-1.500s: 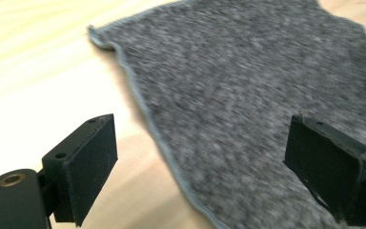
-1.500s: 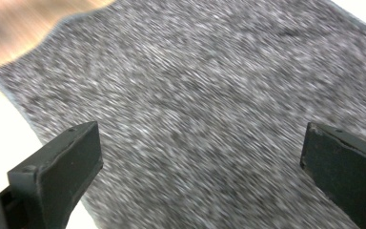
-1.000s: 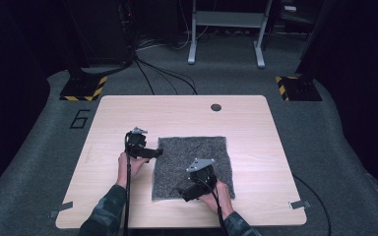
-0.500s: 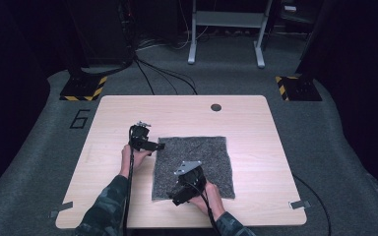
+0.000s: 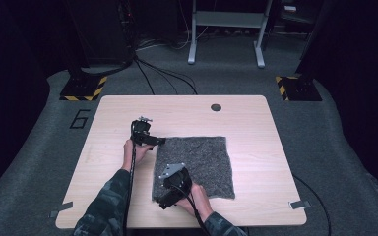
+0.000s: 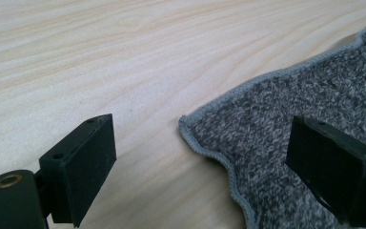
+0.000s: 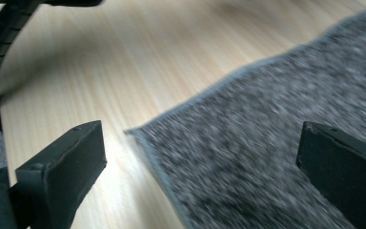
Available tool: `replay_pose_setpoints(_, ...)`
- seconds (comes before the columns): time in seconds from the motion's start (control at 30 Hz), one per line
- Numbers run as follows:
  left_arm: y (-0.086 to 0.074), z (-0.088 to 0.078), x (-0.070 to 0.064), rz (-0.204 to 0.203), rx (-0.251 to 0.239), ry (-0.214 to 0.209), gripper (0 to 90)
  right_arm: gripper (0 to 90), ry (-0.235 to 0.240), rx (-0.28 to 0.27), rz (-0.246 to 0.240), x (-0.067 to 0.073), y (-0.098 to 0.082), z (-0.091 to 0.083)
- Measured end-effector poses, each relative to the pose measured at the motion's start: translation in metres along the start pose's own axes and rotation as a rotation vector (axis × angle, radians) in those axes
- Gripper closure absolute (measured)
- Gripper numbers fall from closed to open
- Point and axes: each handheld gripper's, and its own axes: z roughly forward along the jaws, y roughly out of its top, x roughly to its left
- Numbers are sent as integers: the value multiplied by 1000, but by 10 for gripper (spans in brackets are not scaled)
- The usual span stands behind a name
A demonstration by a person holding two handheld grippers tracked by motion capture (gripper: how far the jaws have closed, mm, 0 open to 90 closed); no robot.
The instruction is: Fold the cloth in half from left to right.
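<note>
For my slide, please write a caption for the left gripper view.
Open left gripper straddling a corner of the grey felt cloth on the wooden table.

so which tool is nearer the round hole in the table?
Left. The left tool sits at the cloth's far-left corner, closer to the hole; the right tool is at the near-left corner.

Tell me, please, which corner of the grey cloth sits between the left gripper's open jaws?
The far left corner of the grey cloth, nearest the left gripper; the right gripper frames the near left corner.
</note>
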Motion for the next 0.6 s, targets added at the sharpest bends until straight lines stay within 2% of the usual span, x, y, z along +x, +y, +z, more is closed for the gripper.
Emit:
replay_pose_setpoints(0.07, 2, 2, 2, -14, 0, -7, 105, 35, 8, 10, -15, 5, 3, 4)
replay_pose_setpoints(0.13, 4, 4, 3, -6, -13, -8, 123, 49, 6, 17, -28, 10, 5, 9)
replay_pose_setpoints(0.23, 5, 6, 4, -4, -11, -7, 134, 82, 4, 1, -32, 15, 6, 14)
replay_pose_setpoints(0.27, 5, 7, 5, -9, -6, -19, 137, 108, 16, 17, -24, 16, 7, 15)
replay_pose_setpoints(0.33, 5, 8, 5, -14, -4, -8, 142, 128, 7, 1, -32, 16, 6, 17)
replay_pose_setpoints(0.37, 5, 9, 5, -13, -3, -7, 150, 149, 15, 18, -21, 15, 6, 17)
replay_pose_setpoints(0.4, 5, 11, 6, -11, 8, 3, 154, 157, 5, -4, -12, 15, 5, 19)
replay_pose_setpoints(0.53, 5, 14, 7, -20, 9, 16, 166, 202, 5, 12, -13, 14, 5, 18)
replay_pose_setpoints(0.6, 4, 15, 7, -20, 11, 21, 196, 266, -14, -1, -10, 15, 5, 18)
